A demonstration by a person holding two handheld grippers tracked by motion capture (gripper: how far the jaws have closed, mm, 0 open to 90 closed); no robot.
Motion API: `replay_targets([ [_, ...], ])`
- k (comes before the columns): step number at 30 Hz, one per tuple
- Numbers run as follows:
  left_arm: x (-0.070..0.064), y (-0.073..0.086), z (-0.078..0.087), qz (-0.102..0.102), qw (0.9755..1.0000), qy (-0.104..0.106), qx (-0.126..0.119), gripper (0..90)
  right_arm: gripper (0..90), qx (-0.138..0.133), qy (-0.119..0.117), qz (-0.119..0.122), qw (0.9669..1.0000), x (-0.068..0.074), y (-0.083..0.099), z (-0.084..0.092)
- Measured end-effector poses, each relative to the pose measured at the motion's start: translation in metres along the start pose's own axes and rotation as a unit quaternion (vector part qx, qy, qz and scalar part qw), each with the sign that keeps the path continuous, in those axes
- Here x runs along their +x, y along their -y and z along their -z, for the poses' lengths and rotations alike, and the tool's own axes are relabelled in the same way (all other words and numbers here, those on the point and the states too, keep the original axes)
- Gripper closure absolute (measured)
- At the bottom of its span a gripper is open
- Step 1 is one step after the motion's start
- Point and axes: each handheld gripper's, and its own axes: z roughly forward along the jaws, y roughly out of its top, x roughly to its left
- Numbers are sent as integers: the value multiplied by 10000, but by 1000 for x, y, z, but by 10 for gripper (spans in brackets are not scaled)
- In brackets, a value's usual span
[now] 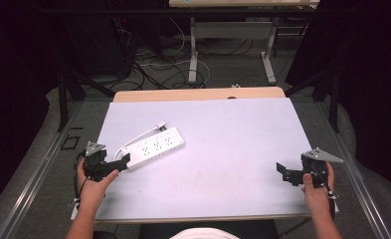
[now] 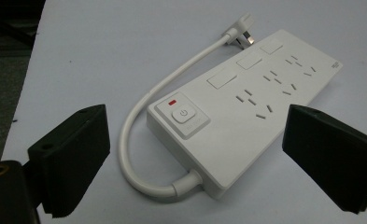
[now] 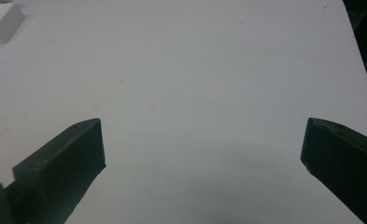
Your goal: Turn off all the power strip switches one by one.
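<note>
On the near edge of the table, a person's two forearms come in from below, each hand holding a black two-jaw gripper. At the near left corner, the left gripper sits low over the white surface, its fingers released and spread wide apart, grasping nothing. At the near right, the right gripper is held close to the table's right edge and points inward across the bare surface; its fingers are likewise released, wide apart, with nothing between them.

Just beyond the left gripper lies a white power strip, flat on the table in the left half, set at an angle with its near end toward that gripper. From the high view the fingertips look very close to that near end, but I cannot tell whether they touch it. In the left gripper view the strip lies ahead of the open jaws, not between them. Its near end carries a square power button with a small red mark just behind it. Rows of sockets run along the top toward the far end.

A short white cord leaves the strip's near end, loops round beside it on the table and ends in a plug lying by the strip's far end.

Beyond the table's far edge, dark cables lie tangled on the floor beside the legs of another table.
</note>
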Motion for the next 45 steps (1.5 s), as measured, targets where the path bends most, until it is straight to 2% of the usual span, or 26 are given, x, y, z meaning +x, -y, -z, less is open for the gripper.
replay_targets([
  [3,0,-1,2,-16,10000,24,54,97,0,16,-40,70,10000,0,0,0],
  [7,0,-2,2,-3,10000,0,-48,131,0,24,-31,103,9999,2,0,-2],
  [10,0,-3,3,36,10000,1,-23,160,0,71,-98,80,9999,4,0,-4],
  [15,2,-10,7,-5,10000,-21,-21,207,0,98,-91,105,9999,4,1,-6],
  [16,3,-12,7,-24,10000,-38,-45,247,0,130,-136,88,9998,4,0,-5],
  [19,5,-17,7,22,9999,-74,-67,290,0,129,-145,96,9998,4,0,-5],
  [23,7,-21,5,18,10000,-6,9,319,0,88,-104,70,9999,5,1,-5],
  [24,8,-24,3,86,10000,2,30,321,0,108,-111,67,9999,5,1,-5],
  [28,10,-31,1,74,9999,-65,44,336,0,163,-167,87,9997,5,1,-4],
  [31,10,-34,-1,79,10000,-8,52,412,0,173,-182,107,9996,6,1,-4],
  [32,10,-36,-2,74,9999,-22,77,412,0,173,-182,107,9996,6,1,-4],
  [33,9,-37,-3,42,9999,-49,130,466,0,178,-158,108,9997,7,1,-5],
  [36,9,-42,-6,25,9997,-53,223,513,0,199,-190,100,9996,7,1,-5],
  [39,8,-46,-9,47,9997,-69,244,599,0,211,-202,99,9995,8,1,-5],
  [45,7,-51,-15,-38,9988,-44,494,707,0,224,-212,148,9994,7,2,-6],
])
